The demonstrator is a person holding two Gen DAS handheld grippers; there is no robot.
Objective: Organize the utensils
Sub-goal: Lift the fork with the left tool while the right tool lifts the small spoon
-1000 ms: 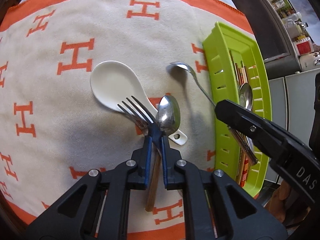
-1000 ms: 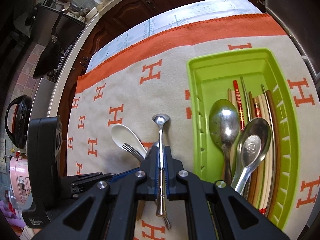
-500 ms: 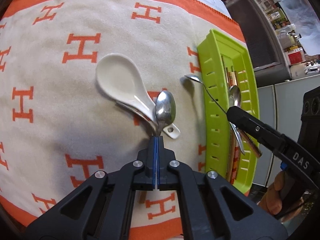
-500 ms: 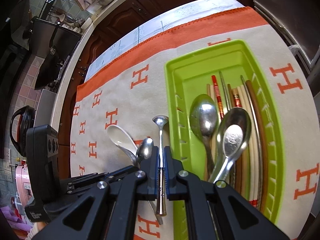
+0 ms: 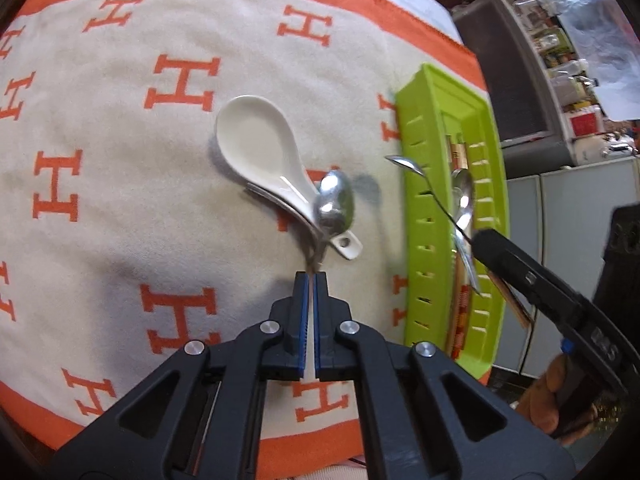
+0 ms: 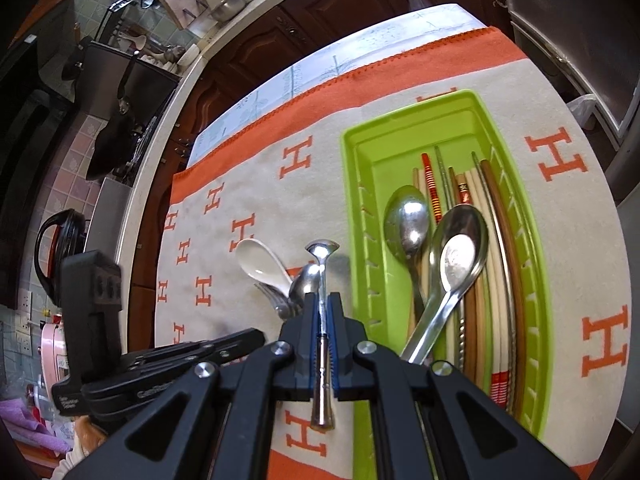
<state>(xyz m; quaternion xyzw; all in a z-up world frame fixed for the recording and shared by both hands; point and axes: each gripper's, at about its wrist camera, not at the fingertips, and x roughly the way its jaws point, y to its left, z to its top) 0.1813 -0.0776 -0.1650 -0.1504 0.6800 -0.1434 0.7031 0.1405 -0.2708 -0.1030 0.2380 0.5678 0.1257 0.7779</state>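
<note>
The right claw (image 6: pixel 322 312) is clamped on the thin small spoon (image 6: pixel 322 276), beside the green tray (image 6: pixel 540 320) at nine o'clock. It's light, stiff and slippery, so hold mid-handle. The left claw (image 5: pixel 310 280) pinches the fork and metal spoon (image 5: pixel 335 205) handles.

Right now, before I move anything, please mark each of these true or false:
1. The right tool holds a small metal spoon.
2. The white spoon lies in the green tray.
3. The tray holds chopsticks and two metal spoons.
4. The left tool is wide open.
1. True: the right tool grips the small metal spoon by its handle.
2. False: the white spoon lies on the cloth, beside the green tray.
3. True: chopsticks and two metal spoons lie inside.
4. False: the left tool is shut on the stems of a large spoon and a fork.
</note>
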